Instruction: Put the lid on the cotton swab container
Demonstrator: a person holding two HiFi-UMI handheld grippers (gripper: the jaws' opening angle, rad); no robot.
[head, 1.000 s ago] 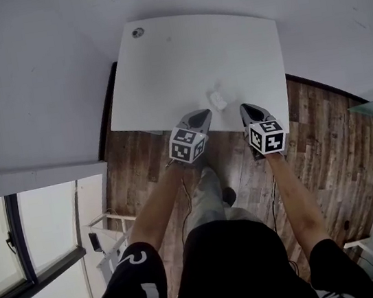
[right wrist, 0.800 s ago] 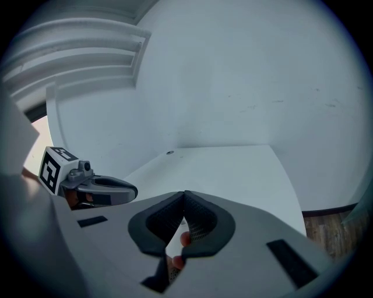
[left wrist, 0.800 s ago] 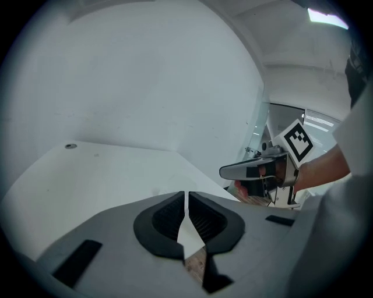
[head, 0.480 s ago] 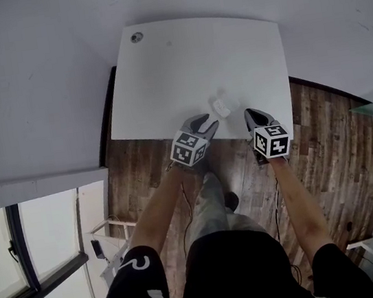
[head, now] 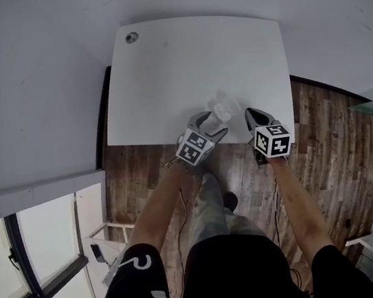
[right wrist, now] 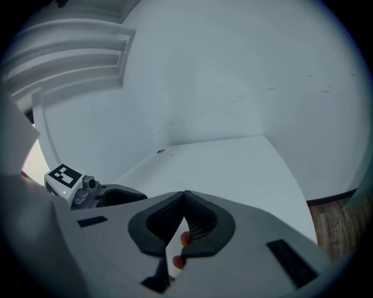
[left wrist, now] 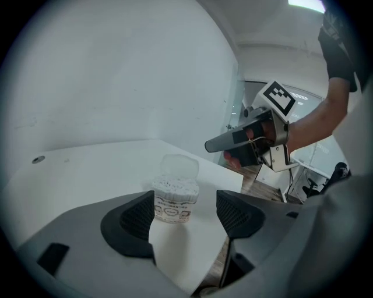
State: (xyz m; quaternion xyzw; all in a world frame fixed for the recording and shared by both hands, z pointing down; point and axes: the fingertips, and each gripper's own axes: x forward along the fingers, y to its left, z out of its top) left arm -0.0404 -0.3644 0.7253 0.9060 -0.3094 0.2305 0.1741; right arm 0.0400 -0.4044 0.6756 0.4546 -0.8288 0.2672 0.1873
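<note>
The cotton swab container (left wrist: 173,201) is a small clear tub full of white swabs, standing near the front edge of the white table (head: 180,62). Its clear lid (left wrist: 179,167) stands upright at its far side. My left gripper (left wrist: 185,215) has just been opening. Its jaws stand wide, with the container (head: 221,110) just ahead between them, untouched. In the head view, my left gripper (head: 212,124) is just left of the container. My right gripper (head: 250,113) hovers shut to the container's right, holding nothing. In its own view the right gripper (right wrist: 185,198) hides the container.
A round cable hole (head: 131,37) sits at the table's far left corner. Dark wood floor (head: 324,138) lies below the table's near edge. A pale wall rises behind the table. The left gripper's marker cube (right wrist: 63,176) shows in the right gripper view.
The left gripper's jaws have gone from shut to wide open, and it has sunk closer to the container. The right gripper has dropped slightly and stays shut.
</note>
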